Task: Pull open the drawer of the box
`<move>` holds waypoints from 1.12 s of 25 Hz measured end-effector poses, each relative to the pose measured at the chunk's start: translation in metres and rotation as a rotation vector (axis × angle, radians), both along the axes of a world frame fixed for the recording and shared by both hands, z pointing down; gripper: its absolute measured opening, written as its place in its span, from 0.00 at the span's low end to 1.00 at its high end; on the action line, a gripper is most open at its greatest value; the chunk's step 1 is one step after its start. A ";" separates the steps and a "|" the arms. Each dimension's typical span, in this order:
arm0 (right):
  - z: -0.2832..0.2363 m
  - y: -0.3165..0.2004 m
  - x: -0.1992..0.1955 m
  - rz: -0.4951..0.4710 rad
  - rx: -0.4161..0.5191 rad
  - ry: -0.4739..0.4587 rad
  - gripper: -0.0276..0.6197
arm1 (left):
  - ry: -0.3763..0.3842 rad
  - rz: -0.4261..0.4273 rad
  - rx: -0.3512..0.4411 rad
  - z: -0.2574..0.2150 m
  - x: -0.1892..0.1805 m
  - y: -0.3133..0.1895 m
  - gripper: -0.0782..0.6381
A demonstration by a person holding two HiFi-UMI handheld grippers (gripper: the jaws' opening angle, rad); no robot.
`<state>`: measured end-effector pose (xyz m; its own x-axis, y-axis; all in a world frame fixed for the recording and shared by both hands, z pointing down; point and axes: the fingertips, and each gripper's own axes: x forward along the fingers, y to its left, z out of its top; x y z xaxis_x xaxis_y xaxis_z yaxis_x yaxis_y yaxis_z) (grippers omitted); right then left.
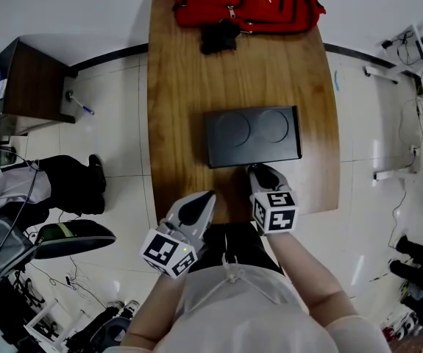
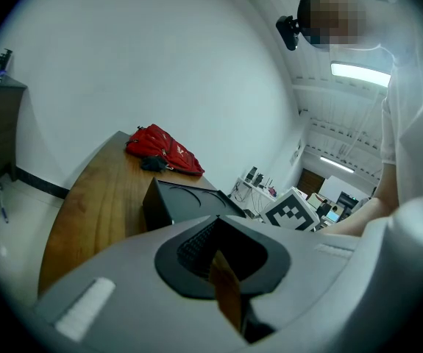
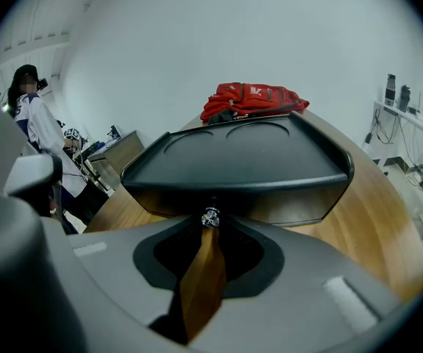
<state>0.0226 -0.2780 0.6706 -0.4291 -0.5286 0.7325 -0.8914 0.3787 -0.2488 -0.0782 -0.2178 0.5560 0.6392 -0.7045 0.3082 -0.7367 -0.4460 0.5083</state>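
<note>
Reaching in from the near edge of one wooden tabletop [image 1: 182, 87] are two hand-held grippers, each carrying one marker cube and each on a bare forearm that rises from the bottom of the head view. The left hand-held gripper [image 1: 202, 201] [image 2: 215, 256] hangs over the tabletop's near edge, tilted and angled toward the right. Its jaws are pressed together, leaving only a thin sliver of wood showing between them and nothing held. Ahead of it and to its right sits one black box [image 1: 252, 135] [image 2: 174, 201] [image 3: 240, 160], with two round recesses side by side in its top. At the far end of the tabletop, well beyond both grippers, lies one red backpack [image 1: 244, 0] [image 2: 163, 149] [image 3: 251, 100], with one dark bundle [image 1: 218, 37] touching its near side. The right hand-held gripper [image 1: 261, 173] [image 3: 210, 230] points straight ahead, with its tips against the box's near face, right of that face's middle in the head view. In its own view the jaws close on one small shiny drawer knob [image 3: 210, 217], which sits right at their tips below the box's top rim. The right forearm [image 1: 307, 278] runs back from it toward the lower right, while the left forearm [image 1: 156, 311] slants toward the lower left.
</note>
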 end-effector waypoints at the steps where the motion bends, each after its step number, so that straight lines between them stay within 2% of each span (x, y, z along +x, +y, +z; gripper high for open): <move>1: 0.000 0.001 0.000 -0.002 0.002 -0.003 0.16 | -0.002 0.001 -0.001 0.000 -0.001 0.000 0.12; 16: 0.006 0.064 0.014 -0.020 -0.040 0.050 0.16 | -0.040 0.031 0.023 -0.012 -0.009 0.028 0.12; 28: 0.011 0.119 0.025 -0.015 -0.088 0.064 0.16 | -0.046 0.070 0.050 -0.023 0.004 0.045 0.12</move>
<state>0.0472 -0.1593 0.6819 -0.3877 -0.4549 0.8017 -0.9008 0.3717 -0.2248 -0.0741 -0.1731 0.5333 0.6735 -0.6737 0.3040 -0.7248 -0.5214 0.4504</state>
